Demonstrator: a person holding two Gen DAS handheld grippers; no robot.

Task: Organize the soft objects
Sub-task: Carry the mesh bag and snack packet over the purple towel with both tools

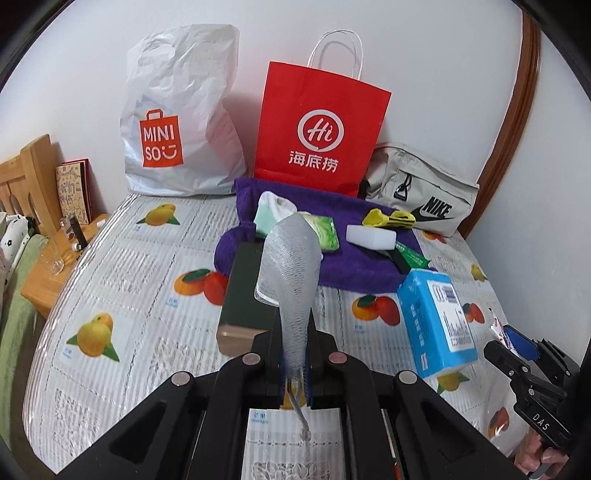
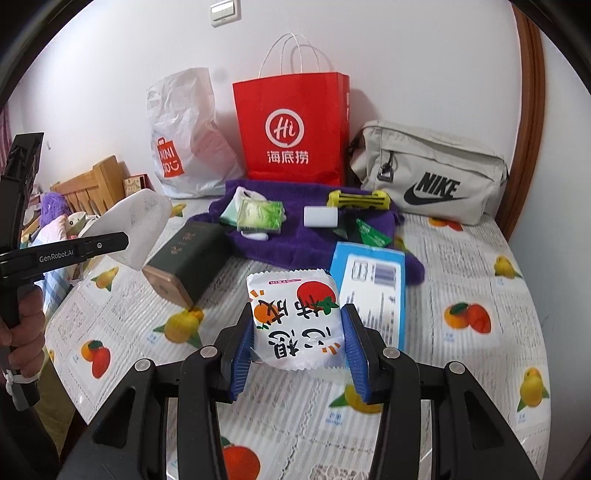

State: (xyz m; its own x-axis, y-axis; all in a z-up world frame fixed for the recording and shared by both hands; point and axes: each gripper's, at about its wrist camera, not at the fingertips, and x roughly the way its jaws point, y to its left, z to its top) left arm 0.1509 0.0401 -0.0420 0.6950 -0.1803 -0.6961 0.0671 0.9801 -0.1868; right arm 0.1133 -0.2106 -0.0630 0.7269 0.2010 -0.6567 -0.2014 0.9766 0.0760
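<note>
While my left gripper (image 1: 295,363) pinches a white mesh pouch (image 1: 290,266) tight, my right gripper (image 2: 297,350) clamps a tissue packet (image 2: 295,317) above the fruit-print tablecloth (image 2: 461,266).

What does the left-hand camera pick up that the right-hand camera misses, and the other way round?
Only the left wrist view shows the drinking glass on the wooden side table and the left claw pinching a white mesh cloth.

Only the right wrist view shows the wall switch and the printed front of the snack packet between the right claw's pads.

Both show the red paper bag, Miniso bag, Nike pouch, purple towel, blue tissue pack and dark green box.
</note>
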